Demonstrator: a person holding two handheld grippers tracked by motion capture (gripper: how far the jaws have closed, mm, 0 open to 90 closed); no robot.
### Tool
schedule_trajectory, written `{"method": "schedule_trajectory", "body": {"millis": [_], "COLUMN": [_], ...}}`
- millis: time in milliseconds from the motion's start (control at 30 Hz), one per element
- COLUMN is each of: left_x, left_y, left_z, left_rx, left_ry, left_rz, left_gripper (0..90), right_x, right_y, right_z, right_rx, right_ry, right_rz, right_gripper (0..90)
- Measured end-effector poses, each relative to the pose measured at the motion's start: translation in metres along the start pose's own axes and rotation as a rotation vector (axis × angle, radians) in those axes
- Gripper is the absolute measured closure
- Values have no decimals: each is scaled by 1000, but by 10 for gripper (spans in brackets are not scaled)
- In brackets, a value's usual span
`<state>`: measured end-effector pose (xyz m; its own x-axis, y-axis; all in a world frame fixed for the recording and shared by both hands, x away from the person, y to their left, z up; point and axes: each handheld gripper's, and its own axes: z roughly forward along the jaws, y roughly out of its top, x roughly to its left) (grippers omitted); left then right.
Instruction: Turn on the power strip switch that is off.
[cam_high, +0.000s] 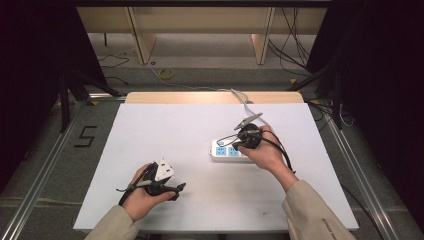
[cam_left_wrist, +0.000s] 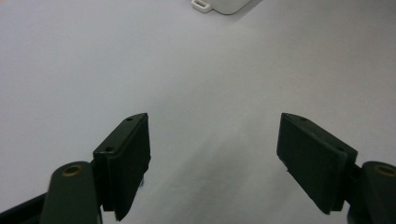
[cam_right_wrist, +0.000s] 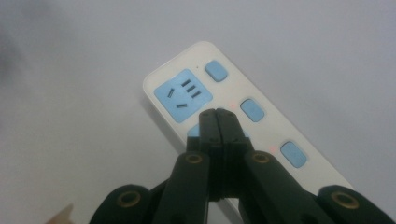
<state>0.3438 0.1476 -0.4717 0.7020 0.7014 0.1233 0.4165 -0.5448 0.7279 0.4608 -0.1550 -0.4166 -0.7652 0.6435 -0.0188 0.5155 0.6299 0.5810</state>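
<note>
A white power strip with blue sockets and blue switch buttons lies on the white table, right of centre. In the right gripper view the power strip runs diagonally, and my right gripper is shut with nothing between its tips, hovering just over the strip between the first socket and the second switch button. A small red light glows beside that button. My left gripper is open over bare table near the front left, with a corner of the strip far ahead. In the high view the left gripper points right.
The white table top has free room on its left and front. The strip's white cord runs off the far edge. Beyond the table stand wooden furniture legs and loose cables on the floor; dark curtains flank both sides.
</note>
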Motion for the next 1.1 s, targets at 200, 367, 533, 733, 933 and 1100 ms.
{"method": "schedule_trajectory", "body": {"millis": [200, 367, 533, 733, 933, 1100], "left_x": [0, 0, 0, 0, 0, 1], "left_y": [0, 0, 0, 0, 0, 0], "left_z": [0, 0, 0, 0, 0, 0], "left_rx": [-2, -2, -3, -2, -2, -3], "left_ry": [0, -1, -2, -4, -3, -5], "left_rz": [-1, -1, -1, -1, 0, -2], "left_gripper": [257, 257, 257, 257, 257, 257], "right_x": [-1, -1, -2, -3, -4, -5], "right_y": [6, 10, 11, 14, 18, 21], "right_z": [4, 9, 14, 18, 20, 22], "right_rx": [8, 16, 24, 29, 29, 32], "right_ry": [-10, -11, -14, -17, -21, -23], "right_rz": [5, 5, 12, 11, 19, 21], "right_gripper": [900, 900, 900, 900, 900, 900]}}
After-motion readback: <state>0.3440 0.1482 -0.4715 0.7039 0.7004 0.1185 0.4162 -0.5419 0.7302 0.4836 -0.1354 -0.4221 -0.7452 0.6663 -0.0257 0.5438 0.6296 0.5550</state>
